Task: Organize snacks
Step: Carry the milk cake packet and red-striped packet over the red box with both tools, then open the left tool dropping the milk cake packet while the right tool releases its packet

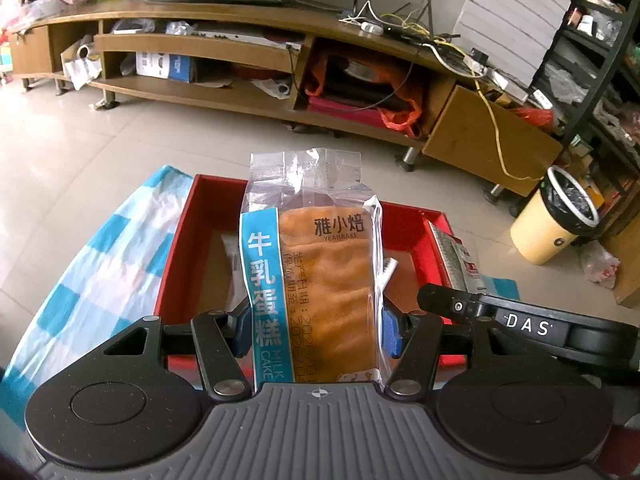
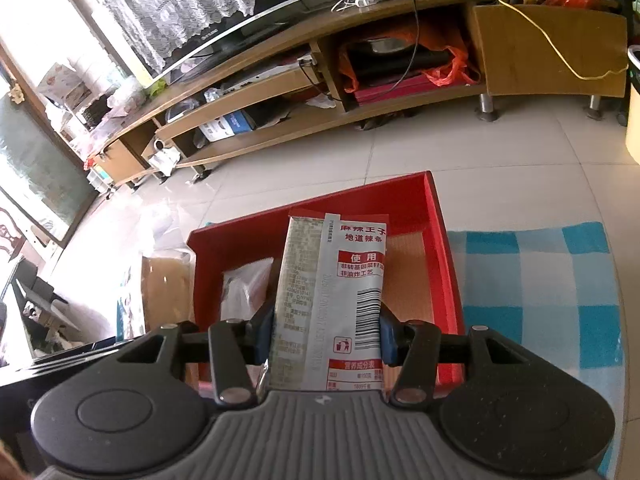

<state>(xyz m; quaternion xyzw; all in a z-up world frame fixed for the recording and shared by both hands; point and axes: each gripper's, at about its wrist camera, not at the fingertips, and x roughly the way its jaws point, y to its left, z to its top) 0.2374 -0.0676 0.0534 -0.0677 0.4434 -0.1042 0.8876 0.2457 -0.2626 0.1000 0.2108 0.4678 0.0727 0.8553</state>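
My left gripper is shut on a milk cake packet, clear wrap with a blue side strip, held upright over the red box. My right gripper is shut on a silver spicy-strip snack packet with a barcode, held over the same red box. That packet and the right gripper's black body show at the right of the left wrist view. A clear-wrapped snack lies inside the box at its left. The milk cake shows at the left of the right wrist view.
The box stands on a blue-and-white checked cloth over a table. Beyond is tiled floor, a long wooden TV stand with cables, and a yellow bin with a black liner at the right.
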